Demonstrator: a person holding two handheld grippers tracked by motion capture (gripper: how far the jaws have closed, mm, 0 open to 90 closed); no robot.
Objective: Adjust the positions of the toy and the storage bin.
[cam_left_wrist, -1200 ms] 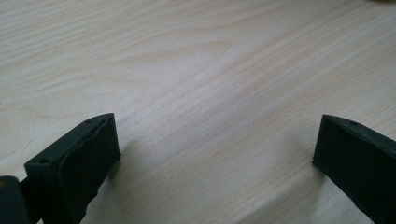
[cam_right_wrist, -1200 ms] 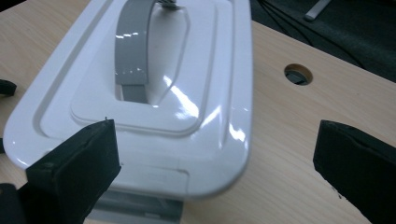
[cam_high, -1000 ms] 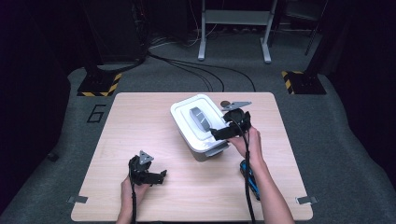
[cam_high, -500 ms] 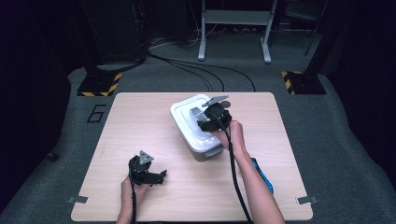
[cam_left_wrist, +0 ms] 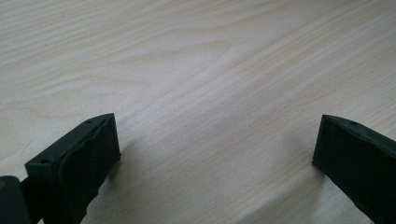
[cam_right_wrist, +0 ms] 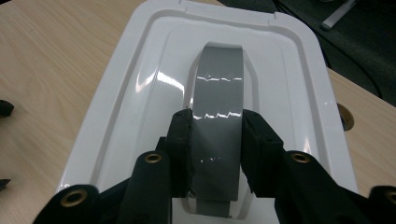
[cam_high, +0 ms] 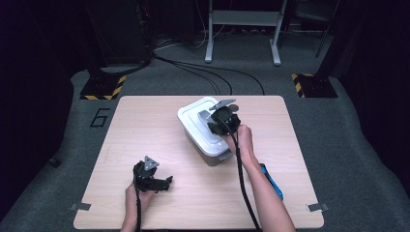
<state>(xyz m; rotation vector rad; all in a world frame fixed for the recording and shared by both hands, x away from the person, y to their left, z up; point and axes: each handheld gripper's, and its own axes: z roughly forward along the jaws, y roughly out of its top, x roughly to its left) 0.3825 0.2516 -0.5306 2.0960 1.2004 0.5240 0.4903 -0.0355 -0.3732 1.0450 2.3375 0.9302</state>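
Your right gripper (cam_right_wrist: 215, 135) is up on top of the white box (cam_high: 209, 133), the one with the white lid (cam_right_wrist: 140, 93); both pads are pinched onto the grey handle (cam_right_wrist: 219, 102) that arches along the middle of that lid, one on each side of it, touching it. In the right gripper view the handle runs straight away from the claw and the lid's raised rim goes all the way round it; in the high view your right hand (cam_high: 241, 140) sits just on the near side of the box, with the cable trailing back along your forearm.

The box itself sits on the wooden table (cam_high: 145, 125), turned a bit at an angle to the table edges, roughly mid-table and closer to the far edge than to you.

Your left gripper (cam_high: 162, 183) is well apart from the box, on the near left of it, down low over bare wood; its jaws are spread wide with nothing between them, and the left gripper view shows just wood grain between the two pads (cam_left_wrist: 88, 158). I can't tell whether they touch the table.

There's a blue thing (cam_high: 271, 181) lying near of the box by your right forearm, partly hidden; can't tell what it is. Beyond the box there's grey floor with black cables (cam_high: 203, 72) running across it.
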